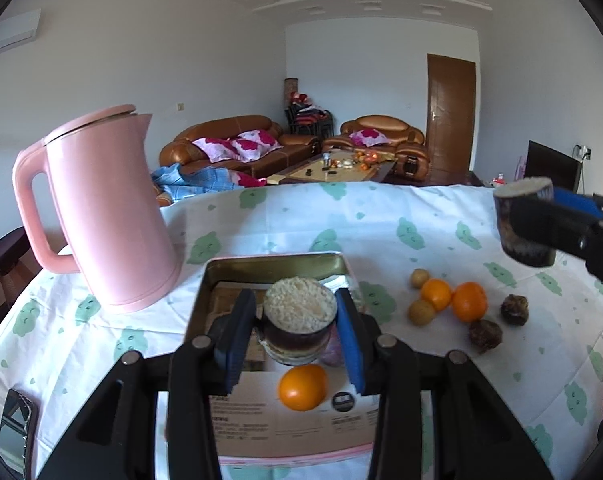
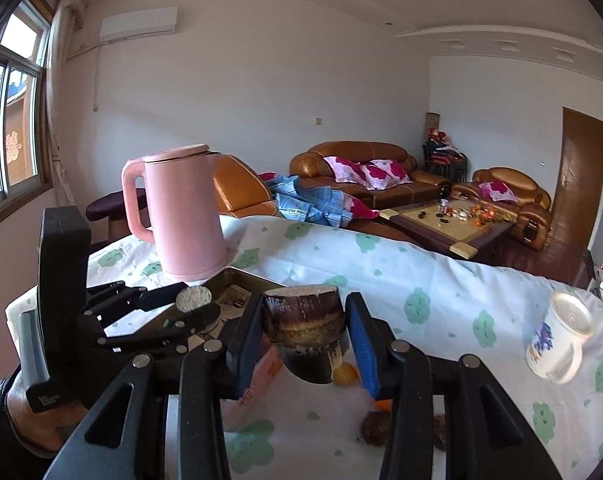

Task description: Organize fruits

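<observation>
Left wrist view — each claw [image 1: 297, 336] [image 2: 305, 336] clamps a sugarcane stub [image 1: 299, 326] [image 2: 303, 324], long axis upright, cut end up.

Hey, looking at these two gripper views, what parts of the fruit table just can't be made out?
- Tin box contents: left wrist view, hidden behind the left gripper and its sugarcane piece.
- Loose fruit under the right gripper: right wrist view, only slivers of an orange and a dark fruit show.
- White mug: motion-blurred, print unreadable.
- Box label text: too small.
</observation>
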Action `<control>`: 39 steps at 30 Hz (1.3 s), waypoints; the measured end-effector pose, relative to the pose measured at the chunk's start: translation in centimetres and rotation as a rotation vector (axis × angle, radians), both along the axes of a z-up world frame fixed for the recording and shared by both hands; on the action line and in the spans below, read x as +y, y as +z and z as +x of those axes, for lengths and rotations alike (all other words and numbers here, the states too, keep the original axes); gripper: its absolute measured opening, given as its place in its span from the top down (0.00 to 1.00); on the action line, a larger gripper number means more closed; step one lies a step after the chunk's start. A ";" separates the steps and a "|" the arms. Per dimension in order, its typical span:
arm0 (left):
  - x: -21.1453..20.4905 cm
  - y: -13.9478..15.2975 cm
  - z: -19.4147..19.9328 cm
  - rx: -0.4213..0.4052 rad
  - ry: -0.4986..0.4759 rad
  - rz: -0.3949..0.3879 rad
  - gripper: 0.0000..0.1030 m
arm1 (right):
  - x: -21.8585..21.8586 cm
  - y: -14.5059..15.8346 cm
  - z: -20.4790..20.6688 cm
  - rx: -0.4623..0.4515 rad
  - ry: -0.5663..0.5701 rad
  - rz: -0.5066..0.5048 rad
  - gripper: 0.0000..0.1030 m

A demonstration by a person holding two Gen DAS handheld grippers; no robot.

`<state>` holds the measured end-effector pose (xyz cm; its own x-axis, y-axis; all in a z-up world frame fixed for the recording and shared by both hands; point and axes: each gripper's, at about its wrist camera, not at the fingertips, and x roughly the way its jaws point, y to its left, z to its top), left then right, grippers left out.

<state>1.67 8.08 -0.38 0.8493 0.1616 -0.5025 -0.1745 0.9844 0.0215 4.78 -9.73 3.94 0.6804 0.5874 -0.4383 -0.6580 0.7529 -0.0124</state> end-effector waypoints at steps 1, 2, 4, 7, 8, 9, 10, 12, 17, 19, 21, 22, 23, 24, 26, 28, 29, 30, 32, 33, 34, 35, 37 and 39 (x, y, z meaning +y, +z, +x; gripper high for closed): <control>0.4 -0.1 0.0 0.004 0.005 0.000 0.60 | 0.5 0.0 0.1 0.003 0.009 -0.001 0.58; 0.5 -0.1 0.0 0.007 0.010 0.000 0.60 | 0.9 0.1 0.2 0.005 0.015 -0.001 0.58; 1.2 -0.2 0.1 0.013 0.022 -0.003 0.60 | 1.6 0.0 0.6 0.010 0.026 -0.001 0.58; 2.0 -0.3 0.1 0.021 0.040 -0.001 0.60 | 2.7 -0.3 1.1 0.021 0.045 0.006 0.58; 2.3 -0.3 0.1 0.024 0.043 0.000 0.60 | 3.3 -0.5 1.4 0.026 0.053 0.006 0.58; 2.5 -0.4 0.2 0.028 0.047 0.001 0.60 | 3.7 -0.7 1.5 0.030 0.058 0.005 0.58; 2.9 -0.5 0.2 0.032 0.053 0.001 0.60 | 4.1 -0.8 1.6 0.033 0.063 0.004 0.58; 3.4 -0.7 0.3 0.041 0.064 0.000 0.60 | 5.1 -1.2 1.9 0.043 0.075 -0.002 0.58; 4.2 -1.2 0.7 0.060 0.080 0.001 0.60 | 6.9 -2.2 2.9 0.069 0.095 -0.017 0.58; 4.5 -1.5 0.9 0.068 0.084 -0.001 0.60 | 7.3 -2.5 3.3 0.078 0.097 -0.022 0.58; 4.9 -1.7 1.0 0.076 0.087 -0.006 0.60 | 7.5 -2.9 3.7 0.094 0.098 -0.023 0.58; 5.0 -1.9 1.1 0.081 0.085 -0.008 0.60 | 7.6 -3.1 4.0 0.102 0.097 -0.023 0.58; 5.0 -1.9 1.1 0.082 0.084 -0.008 0.60 | 7.6 -3.3 4.2 0.108 0.097 -0.022 0.58; 5.0 -2.0 1.2 0.085 0.083 -0.006 0.60 | 7.6 -3.5 4.3 0.113 0.095 -0.022 0.58; 4.9 -2.2 1.4 0.090 0.077 -0.002 0.59 | 7.8 -3.8 4.6 0.121 0.094 -0.022 0.58; 4.9 -2.4 1.6 0.099 0.074 0.000 0.60 | 8.0 -4.0 4.8 0.126 0.093 -0.024 0.58; 4.9 -2.5 1.7 0.103 0.072 -0.001 0.60 | 8.0 -4.1 4.9 0.130 0.094 -0.024 0.58; 4.9 -2.6 1.9 0.108 0.071 0.001 0.60 | 8.2 -4.3 5.1 0.134 0.094 -0.024 0.58; 5.0 -2.7 2.2 0.115 0.068 -0.002 0.60 | 8.4 -4.6 5.3 0.143 0.095 -0.025 0.58; 4.9 -2.8 2.3 0.121 0.066 -0.001 0.59 | 8.5 -4.7 5.5 0.146 0.095 -0.026 0.58; 4.9 -2.9 2.4 0.127 0.064 -0.001 0.59 | 8.5 -4.8 5.6 0.148 0.095 -0.027 0.58; 4.9 -3.0 2.6 0.131 0.062 0.000 0.60 | 8.6 -5.0 5.7 0.153 0.095 -0.027 0.58; 4.9 -3.3 2.9 0.141 0.058 0.000 0.60 | 8.8 -5.2 5.9 0.159 0.095 -0.029 0.58; 4.9 -3.5 3.2 0.148 0.055 0.002 0.60 | 8.9 -5.5 6.1 0.166 0.097 -0.031 0.58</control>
<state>4.82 13.03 -3.89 0.7562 0.2064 -0.6210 -0.2227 0.9735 0.0524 10.93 -0.78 -1.59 0.5384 0.6311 -0.5584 -0.7222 0.6870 0.0801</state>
